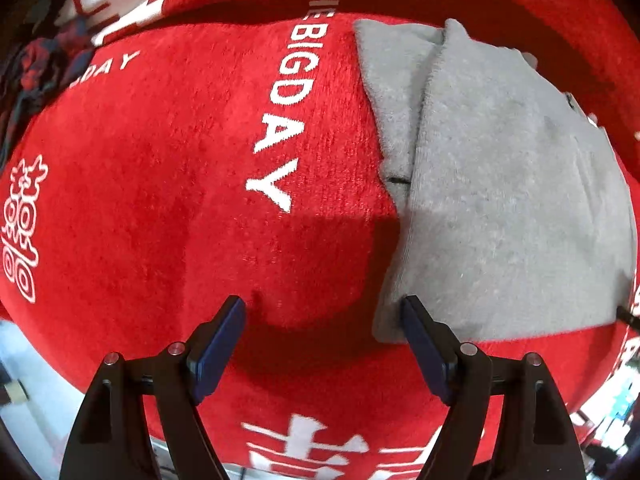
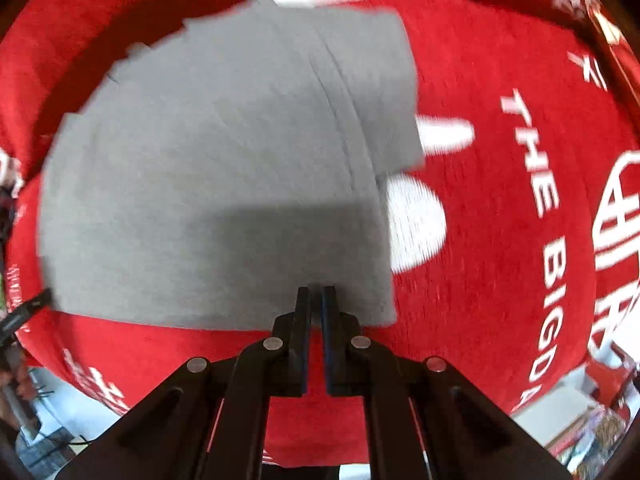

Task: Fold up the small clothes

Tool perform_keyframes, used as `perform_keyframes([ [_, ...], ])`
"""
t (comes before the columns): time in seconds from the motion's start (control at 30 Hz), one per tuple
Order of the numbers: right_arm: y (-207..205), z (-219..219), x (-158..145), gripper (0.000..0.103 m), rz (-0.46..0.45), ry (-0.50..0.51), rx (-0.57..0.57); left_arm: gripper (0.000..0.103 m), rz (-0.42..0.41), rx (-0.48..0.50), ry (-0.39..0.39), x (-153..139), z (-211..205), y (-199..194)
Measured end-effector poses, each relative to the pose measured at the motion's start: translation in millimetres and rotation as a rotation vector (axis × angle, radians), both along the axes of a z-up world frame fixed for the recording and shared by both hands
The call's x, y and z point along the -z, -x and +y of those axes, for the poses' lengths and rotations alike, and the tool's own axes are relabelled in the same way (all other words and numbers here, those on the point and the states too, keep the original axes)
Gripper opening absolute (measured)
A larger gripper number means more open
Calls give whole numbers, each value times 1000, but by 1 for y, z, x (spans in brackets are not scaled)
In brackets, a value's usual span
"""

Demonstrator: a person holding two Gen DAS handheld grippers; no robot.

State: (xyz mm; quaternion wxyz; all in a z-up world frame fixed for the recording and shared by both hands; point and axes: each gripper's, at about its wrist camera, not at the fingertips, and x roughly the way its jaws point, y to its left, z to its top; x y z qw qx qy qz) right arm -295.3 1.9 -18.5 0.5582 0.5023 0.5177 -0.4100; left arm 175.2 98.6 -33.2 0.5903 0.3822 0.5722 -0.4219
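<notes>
**Fold in progress on the red cloth**

Garment (image 1: 500, 200), grey and already doubled over, is lying on the red cloth (image 1: 160, 180) printed with "THE BIG DAY", a second layer showing along its left side. You are holding the right gripper (image 2: 316, 292) with its jaws pressed together at the garment's near edge; whether they are pinching fabric cannot be told, since the right wrist view is blurring. You are keeping the left gripper (image 1: 324, 312) low over the cloth with its jaws spread wide, the right finger (image 1: 416, 320) touching the garment's near left corner and the left finger over bare red cloth.

Judging by the stacked layers, you are working mid-fold, not at the start. The next move is probably calling for the left jaws to close on that corner, so both near corners are travelling together and the edge is staying straight.
</notes>
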Motion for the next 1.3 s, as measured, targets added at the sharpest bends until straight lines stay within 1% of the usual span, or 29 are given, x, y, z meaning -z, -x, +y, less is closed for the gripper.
perform_keyframes([
  [0.1, 2, 0, -4, 4, 17, -6, -6, 80, -42, 7, -3, -4, 0, -4],
  [0.13, 2, 1, -4, 4, 30, -10, -20, 71, -52, 4, -4, -6, -1, -5],
  [0.17, 1, 1, -6, 4, 38, -12, -25, 62, -28, 3, 10, -10, -3, -8],
  [0.2, 0, 1, -7, 4, 40, -10, -24, 51, 0, 1, 21, -14, -6, -9],
  [0.23, -1, 0, -10, 4, 43, -3, -18, 45, 28, -3, 35, -18, -9, -10],
  [0.27, -5, 1, -13, 4, 45, 11, -11, 41, 65, 3, 72, -25, -15, -10],
  [0.3, -7, 3, -19, 4, 41, 27, -6, 35, 92, 18, 103, -32, -22, -9],
  [0.4, -17, 2, -33, 4, 8, 74, -14, 35, 134, 81, 187, -48, -52, 2],
  [0.5, -29, 1, -39, 4, -27, 78, -37, 35, 172, 120, 246, -51, -98, 14],
  [0.6, -43, 1, -41, 4, -66, 68, -50, 35, 195, 113, 259, -42, -133, 17],
  [0.7, -53, 3, -44, 4, -99, 57, -60, 35, 224, 67, 233, -26, -151, 18],
  [0.73, -46, 5, -42, 4, -109, 53, -62, 35, 224, 56, 213, -19, -153, 16],
  [0.83, -56, 9, -44, 4, -121, 37, -59, 35, 212, 39, 167, -3, -151, 7],
  [0.87, -56, 10, -43, 4, -124, 30, -55, 35, 208, 32, 169, -4, -150, 6],
  [0.93, -55, 12, -42, 4, -129, 20, -44, 35, 160, 19, 150, -5, -143, -1],
  [1.03, -55, 13, -41, 4, -136, 10, -30, 35, 154, -10, 139, -10, -134, -12],
  [1.17, -58, 12, -40, 4, -153, -3, -25, 35, 98, 11, 130, -18, -120, -13],
  [1.3, -63, 14, -40, 4, -173, -24, -14, 35, 106, 25, 119, -26, -106, -8],
])
